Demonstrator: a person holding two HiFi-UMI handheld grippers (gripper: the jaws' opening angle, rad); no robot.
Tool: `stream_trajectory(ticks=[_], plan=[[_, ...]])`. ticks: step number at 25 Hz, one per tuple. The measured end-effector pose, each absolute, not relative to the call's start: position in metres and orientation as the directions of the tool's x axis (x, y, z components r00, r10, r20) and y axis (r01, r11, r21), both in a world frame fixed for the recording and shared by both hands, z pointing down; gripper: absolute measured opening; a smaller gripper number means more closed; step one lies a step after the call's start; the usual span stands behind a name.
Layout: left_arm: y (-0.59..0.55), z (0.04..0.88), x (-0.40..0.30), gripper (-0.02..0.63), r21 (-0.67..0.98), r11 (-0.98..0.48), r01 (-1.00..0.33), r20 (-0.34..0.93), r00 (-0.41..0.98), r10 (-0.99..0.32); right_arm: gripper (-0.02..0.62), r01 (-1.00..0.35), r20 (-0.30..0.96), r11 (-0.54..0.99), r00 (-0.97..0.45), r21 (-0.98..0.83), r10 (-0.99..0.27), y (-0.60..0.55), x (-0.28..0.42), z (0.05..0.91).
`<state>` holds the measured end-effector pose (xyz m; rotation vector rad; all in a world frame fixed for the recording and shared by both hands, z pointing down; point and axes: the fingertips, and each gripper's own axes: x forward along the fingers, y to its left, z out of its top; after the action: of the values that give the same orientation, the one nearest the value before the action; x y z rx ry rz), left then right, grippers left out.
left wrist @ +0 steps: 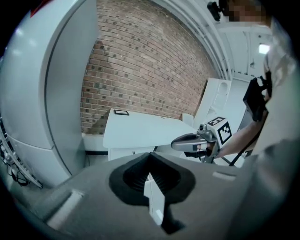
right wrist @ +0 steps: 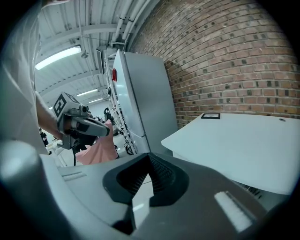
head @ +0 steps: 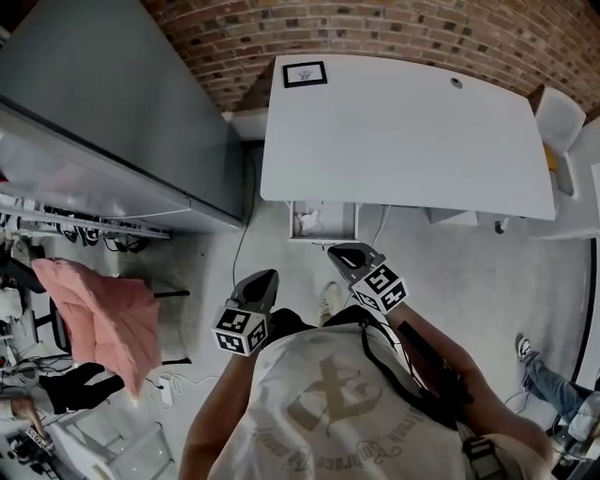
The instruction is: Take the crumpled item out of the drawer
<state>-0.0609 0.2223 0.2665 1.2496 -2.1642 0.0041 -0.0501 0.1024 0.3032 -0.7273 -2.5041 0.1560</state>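
Note:
Under the front edge of the white desk point(head: 403, 131), a small drawer point(head: 349, 222) stands open. A crumpled white item point(head: 306, 222) lies inside it. My right gripper point(head: 343, 253) hangs just in front of the drawer, jaws together and empty. My left gripper point(head: 268, 278) is lower left of the drawer, also shut on nothing. In the left gripper view, the left gripper point(left wrist: 150, 158) points at the desk point(left wrist: 140, 131), with the right gripper point(left wrist: 176, 143) at its right. In the right gripper view, the right gripper point(right wrist: 149, 158) is shut beside the desk point(right wrist: 239, 145). Neither gripper view shows the drawer.
A tall grey cabinet point(head: 112, 112) stands left of the desk against the brick wall point(head: 375, 28). A pink cloth point(head: 98, 314) hangs over a chair at the left. A small black frame point(head: 305, 73) lies on the desk. A white chair point(head: 560, 117) and someone's leg point(head: 548, 380) are at the right.

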Motion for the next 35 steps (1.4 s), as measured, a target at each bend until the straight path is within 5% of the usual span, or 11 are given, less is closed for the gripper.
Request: stream_trajectory(ticks=[14, 35], plan=[[0.190, 0.287, -0.089, 0.003, 0.315, 0.369, -0.874, 0.547, -0.150, -0.824, 0.008, 0.279, 0.505, 0.931, -0.783, -0.236, 0.362, 0.065, -0.063, 0.323], [0.164, 0.361, -0.149, 0.003, 0.355, -0.125, -0.926, 0.624, 0.335, -0.706, 0.008, -0.287, 0.577, 0.926, -0.811, -0.245, -0.099, 0.040, -0.066, 0.362]])
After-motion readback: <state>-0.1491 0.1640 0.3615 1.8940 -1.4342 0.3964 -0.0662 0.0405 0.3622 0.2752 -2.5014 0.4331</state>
